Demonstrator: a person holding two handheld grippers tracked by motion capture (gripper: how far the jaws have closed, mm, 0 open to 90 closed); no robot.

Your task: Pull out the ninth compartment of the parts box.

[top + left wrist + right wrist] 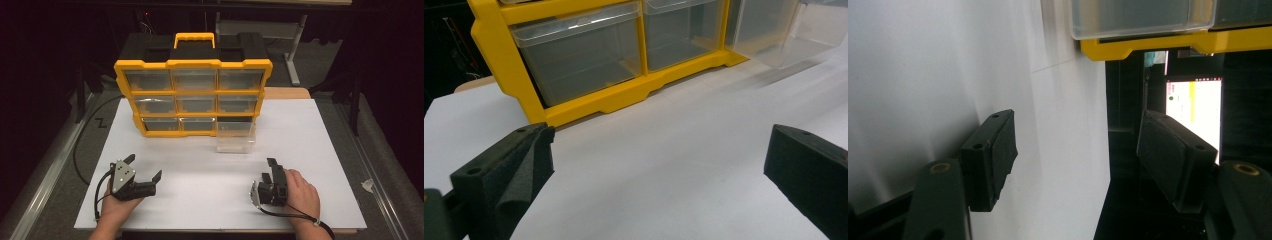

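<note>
At the near left of the white bench (310, 150), the left hand-held gripper (145, 172) rested in the person's hand with its jaws spread wide and nothing between them; in the left gripper view the two black pads stood far apart over bare bench surface, looking toward the bottom row of the cabinet. At the far middle of the bench stood the yellow-framed drawer organizer (193, 96), nine clear drawers in three rows with a black top and a yellow carry handle. Eight drawers sat flush in their slots. The ninth, the clear bottom-right drawer (235, 136), was pulled well forward out of its slot, its front end jutting onto the bench toward the person; in the left gripper view this drawer (791, 32) showed at the upper right, and it looked empty as far as the clear plastic allowed a reading. At the near right, the right hand-held gripper (274, 172) lay turned on its side in the other hand, well apart from the drawer, its jaws parted with nothing held. Judging from this, the drawer had been drawn out and let go, so the opening step looked done; what seemed to remain was either putting something into it or pushing it home, and neither hand-held gripper was yet reaching for it.
</note>
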